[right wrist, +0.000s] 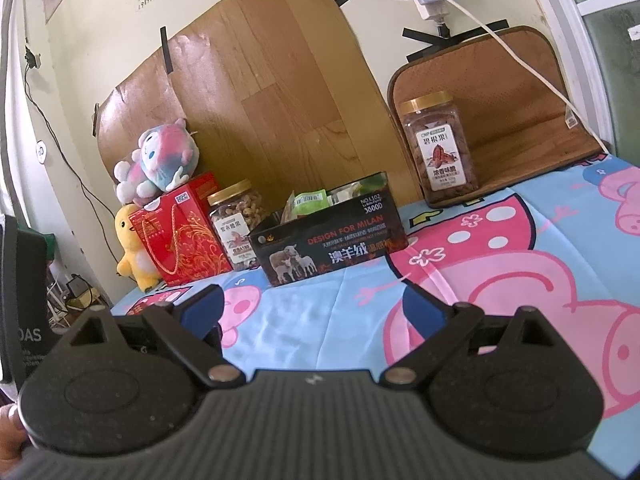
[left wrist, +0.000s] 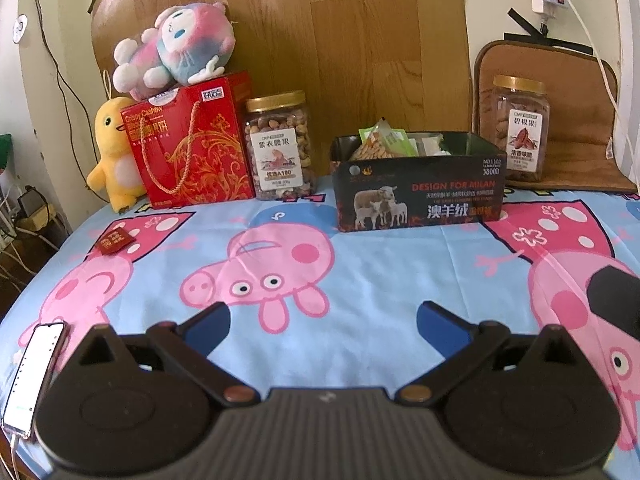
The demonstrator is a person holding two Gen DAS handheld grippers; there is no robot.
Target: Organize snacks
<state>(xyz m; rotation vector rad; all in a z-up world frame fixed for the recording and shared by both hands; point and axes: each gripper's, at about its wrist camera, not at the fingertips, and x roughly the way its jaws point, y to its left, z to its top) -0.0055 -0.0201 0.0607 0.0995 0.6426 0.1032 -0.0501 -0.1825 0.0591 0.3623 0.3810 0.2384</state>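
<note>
Cardboard is what the biggest snack item is made of — the red gift box (left wrist: 192, 144) at about ten o'clock in the left wrist view, standing upright at the back of the desk (left wrist: 380, 264) with a pastel plush toy (left wrist: 172, 48) lying on its top; it looks stiff but likely hefty, and its twisted rope handle is the obvious place to take it, though the toy would have to come off first. Next in size, the open dark tin (left wrist: 416, 188) at about one o'clock holds several small packets — a green-topped pouch (left wrist: 380, 136) stands tallest, with pale wrappers behind it; how full it is below the rim cannot be seen. The tin's walls look rigid and smooth, so a pinch on the rim would suit it better than one across the body. Two clear plastic jars with gold lids follow: the nut jar (left wrist: 280, 144) stands just beside the gift box, filled nearly to the lid with mixed nuts, and the pecan jar (left wrist: 518, 128) stands at two o'clock on a brown mat (left wrist: 580, 120), also well filled. Both are probably heavy for their size and slick-sided; a grip around the ribbed lid or across the flat faces seems safest. Smallest is a red packet (left wrist: 116, 242) lying flat at nine o'clock, light and soft, best nipped by an edge. The left claw (left wrist: 324, 322) and the right claw (right wrist: 312, 306) both hover over the cloth with fingers spread wide, holding nothing.
</note>
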